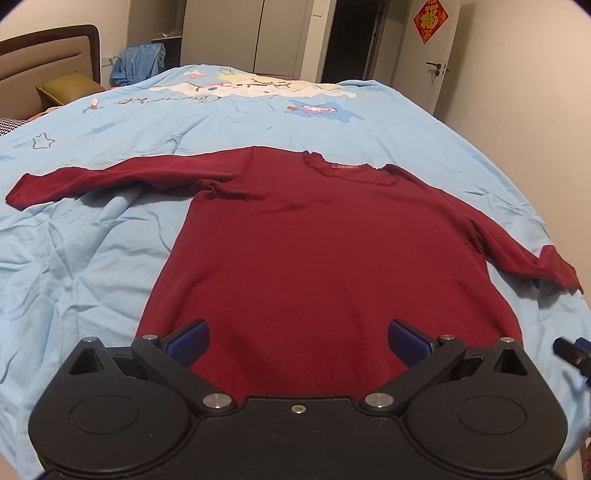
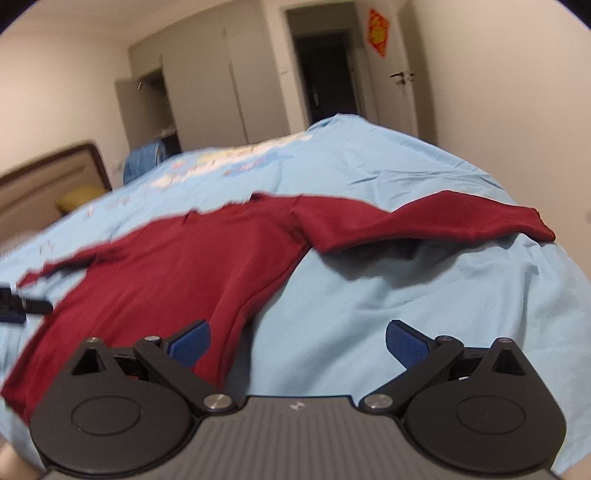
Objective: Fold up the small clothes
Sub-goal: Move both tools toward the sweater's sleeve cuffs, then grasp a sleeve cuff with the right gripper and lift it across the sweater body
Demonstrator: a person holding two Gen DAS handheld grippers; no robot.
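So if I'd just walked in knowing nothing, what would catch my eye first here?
Most likely the dark red long-sleeved top, spread flat in the middle of the light blue bedsheet with both sleeves stretched out sideways. Next, the two black tools with blue fingertips at the near edge: the left tool open over the top's hem, the right tool open at the top's right side. Far back, a red and gold decoration hangs on the door.

Right wrist view blurred; shirt [image 2: 177, 266] hem hidden behind left gripper [image 1: 299, 341].
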